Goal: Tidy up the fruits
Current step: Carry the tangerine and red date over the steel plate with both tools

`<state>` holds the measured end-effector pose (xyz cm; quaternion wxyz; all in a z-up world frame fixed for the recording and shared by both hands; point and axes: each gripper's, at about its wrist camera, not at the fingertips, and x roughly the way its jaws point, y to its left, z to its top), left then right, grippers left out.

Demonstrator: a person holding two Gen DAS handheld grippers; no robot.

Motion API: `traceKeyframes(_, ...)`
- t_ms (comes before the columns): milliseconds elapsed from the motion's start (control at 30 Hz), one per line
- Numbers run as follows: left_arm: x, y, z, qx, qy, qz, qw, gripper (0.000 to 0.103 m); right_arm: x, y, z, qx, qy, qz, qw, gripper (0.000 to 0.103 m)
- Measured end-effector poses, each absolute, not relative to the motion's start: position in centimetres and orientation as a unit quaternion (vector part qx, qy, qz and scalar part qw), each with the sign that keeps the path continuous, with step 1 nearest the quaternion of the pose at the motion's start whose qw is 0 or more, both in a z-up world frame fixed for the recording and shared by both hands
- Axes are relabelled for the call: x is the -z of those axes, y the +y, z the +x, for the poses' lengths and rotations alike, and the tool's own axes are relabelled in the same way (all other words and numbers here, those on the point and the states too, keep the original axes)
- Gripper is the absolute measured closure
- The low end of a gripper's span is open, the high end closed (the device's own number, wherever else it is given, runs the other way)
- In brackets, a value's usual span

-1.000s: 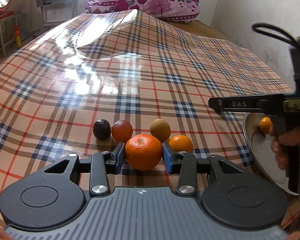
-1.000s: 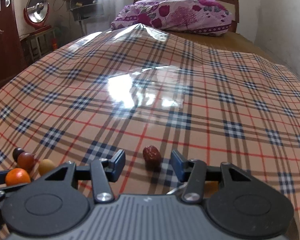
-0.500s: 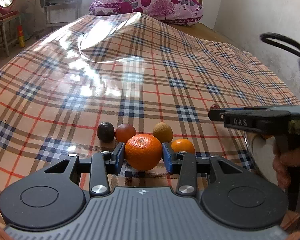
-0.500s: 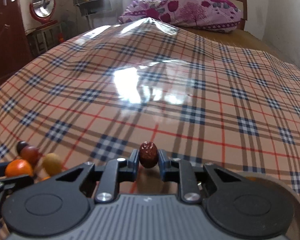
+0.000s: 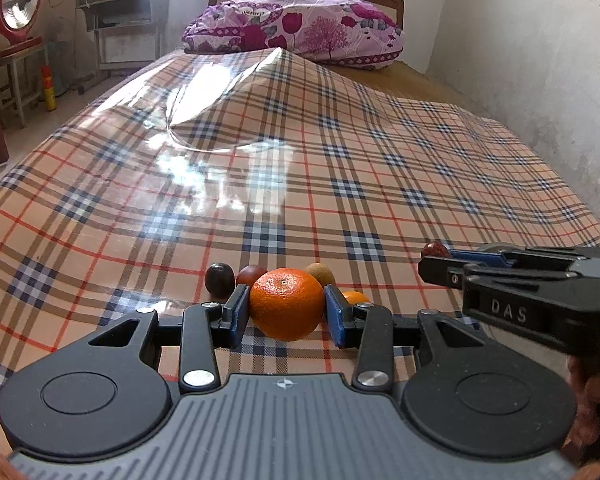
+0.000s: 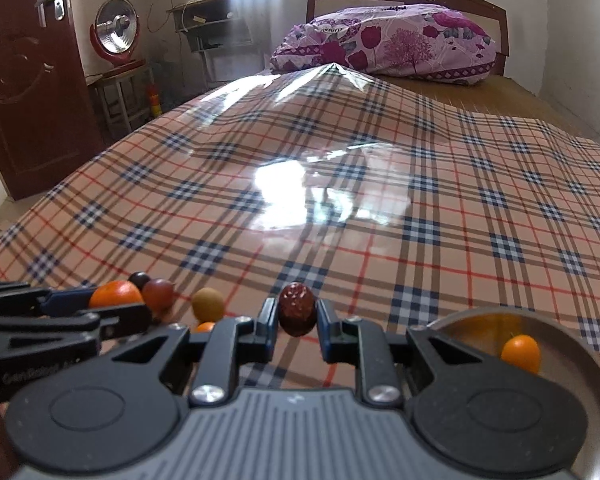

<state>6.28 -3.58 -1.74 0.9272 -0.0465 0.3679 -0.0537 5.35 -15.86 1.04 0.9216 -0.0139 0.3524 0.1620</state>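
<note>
right gripper [image 6: 296, 322]: clamped on red date [image 6: 297, 314], long axis upright
left gripper [image 5: 286, 314]: clamped on orange [image 5: 286, 304]
metal plate [image 6: 572, 356]: lies low right of the date, nearer the right hand

There were two oranges [image 5: 286, 303] [image 5: 355, 298], one kumquat [image 6: 520, 353], one jujube [image 6: 297, 314], one kiwi [image 5: 320, 274], two plums [image 5: 219, 278] [image 5: 251, 275] and one metal plate [image 6: 592, 392].
</note>
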Motion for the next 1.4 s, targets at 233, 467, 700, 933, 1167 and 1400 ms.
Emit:
traceKeyframes(233, 0.1, -4.0, 4.5, 0.056, 0.356, -0.043, 0.932, 0.055, -2.5, -16.2, 3.0, -0.156, 0.342, -0.008, 0.927, 0.082)
traceKeyframes(467, -1.5, -5.2, 2.5, 0.061, 0.345, -0.035, 0.936, 0.055, -4.0, -16.8, 1.0, -0.154, 0.33, -0.003, 0.931, 0.082)
traceKeyframes(700, -3.0, -6.6, 0.7, 0.071, 0.334, -0.025, 0.939, 0.055, -5.1, -17.6, -0.9, -0.146, 0.319, -0.001, 0.937, 0.082)
traceKeyframes(933, -3.9, -7.8, -0.5, 0.08, 0.329, -0.02, 0.941, 0.055, -5.8, -18.6, -2.2, -0.134, 0.308, 0.003, 0.942, 0.082)
traceKeyframes(1167, -4.4, -8.7, -1.0, 0.09, 0.326, -0.018, 0.941, 0.055, -6.2, -19.8, -3.2, -0.122, 0.301, 0.008, 0.946, 0.082)
traceKeyframes(1400, -4.6, -9.3, -1.3, 0.1, 0.325, -0.012, 0.94, 0.055, -6.0, -21.1, -4.1, -0.107, 0.3, 0.015, 0.948, 0.082)
